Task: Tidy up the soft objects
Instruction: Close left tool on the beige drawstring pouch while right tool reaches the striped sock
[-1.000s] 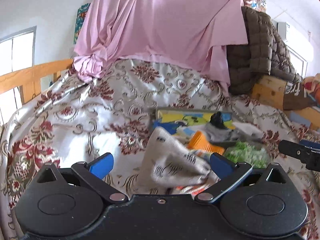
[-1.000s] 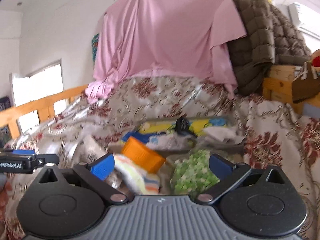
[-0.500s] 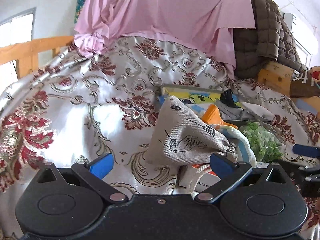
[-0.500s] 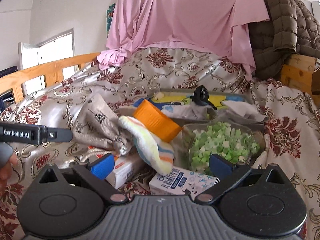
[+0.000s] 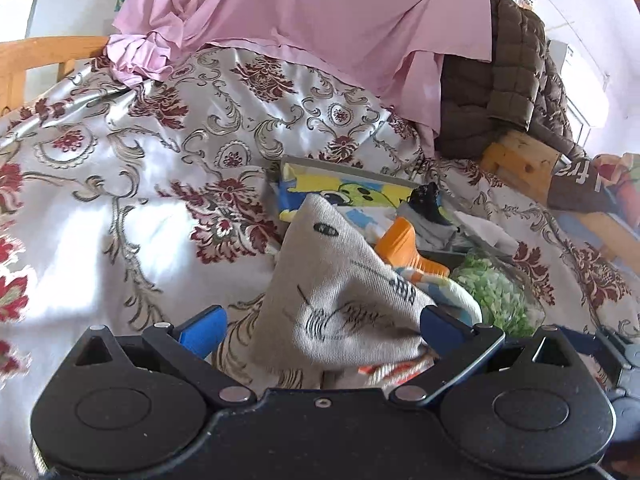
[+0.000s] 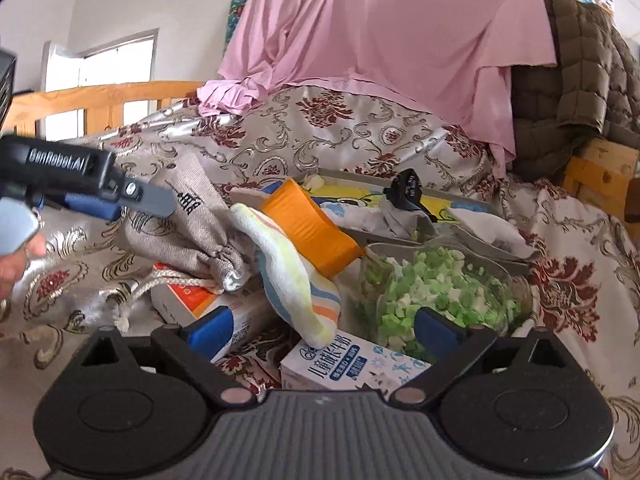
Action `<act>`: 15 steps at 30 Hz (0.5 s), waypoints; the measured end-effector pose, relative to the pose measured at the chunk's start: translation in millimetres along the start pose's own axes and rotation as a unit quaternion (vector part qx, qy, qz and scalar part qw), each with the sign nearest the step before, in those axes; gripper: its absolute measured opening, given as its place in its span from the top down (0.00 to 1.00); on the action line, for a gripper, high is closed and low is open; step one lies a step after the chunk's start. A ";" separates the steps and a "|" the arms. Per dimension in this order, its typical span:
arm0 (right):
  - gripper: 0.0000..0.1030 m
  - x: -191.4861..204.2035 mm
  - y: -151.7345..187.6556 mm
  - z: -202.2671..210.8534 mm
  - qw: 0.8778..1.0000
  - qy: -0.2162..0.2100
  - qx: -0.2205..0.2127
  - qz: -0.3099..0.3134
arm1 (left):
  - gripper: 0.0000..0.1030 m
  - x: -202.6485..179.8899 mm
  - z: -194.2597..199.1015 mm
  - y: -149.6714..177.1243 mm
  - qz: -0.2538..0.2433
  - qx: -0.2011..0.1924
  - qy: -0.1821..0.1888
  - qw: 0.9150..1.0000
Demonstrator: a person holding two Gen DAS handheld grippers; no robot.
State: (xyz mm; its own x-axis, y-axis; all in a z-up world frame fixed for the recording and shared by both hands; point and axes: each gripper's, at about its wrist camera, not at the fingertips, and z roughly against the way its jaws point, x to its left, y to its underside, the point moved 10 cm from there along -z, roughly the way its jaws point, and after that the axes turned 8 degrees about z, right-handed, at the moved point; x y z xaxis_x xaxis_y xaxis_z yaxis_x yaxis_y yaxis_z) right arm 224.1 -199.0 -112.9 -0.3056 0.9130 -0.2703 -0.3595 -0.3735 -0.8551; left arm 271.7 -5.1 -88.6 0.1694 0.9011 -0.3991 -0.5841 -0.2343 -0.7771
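On the floral bedspread [image 5: 120,208], both grippers' jaws gape, left gripper [image 5: 320,330] seemingly straddling the grey pouch [image 5: 344,300].

"GenRobot.AI" marks the left gripper [image 6: 116,200]; the milk carton [image 6: 352,364] perhaps reads "儿童成长牛奶".

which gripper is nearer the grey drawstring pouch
Left. The left gripper is open with the grey drawstring pouch right between its fingers. The right gripper is open too, off to the pouch's right, over the striped sock and milk carton.
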 end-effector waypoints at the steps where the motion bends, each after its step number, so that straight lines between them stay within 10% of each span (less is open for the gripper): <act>1: 0.06 1.8 -0.5 -2.7 1.000 0.000 -0.001 0.005 | 0.01 0.2 -2.7 -1.5 0.003 0.000 0.005 1.000; 15: 0.16 11.5 -4.3 -27.2 0.999 0.001 -0.007 0.032 | 0.01 11.9 -19.9 -3.7 0.063 0.016 0.033 0.997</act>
State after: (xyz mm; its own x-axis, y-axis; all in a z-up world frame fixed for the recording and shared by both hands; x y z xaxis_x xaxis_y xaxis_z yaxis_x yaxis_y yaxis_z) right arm 246.1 -182.4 -124.3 -0.3253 0.8876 -0.3261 -0.3269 -0.4292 -0.8420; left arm 291.7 -0.8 -100.2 0.1434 0.8391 -0.5248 -0.6292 -0.3320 -0.7028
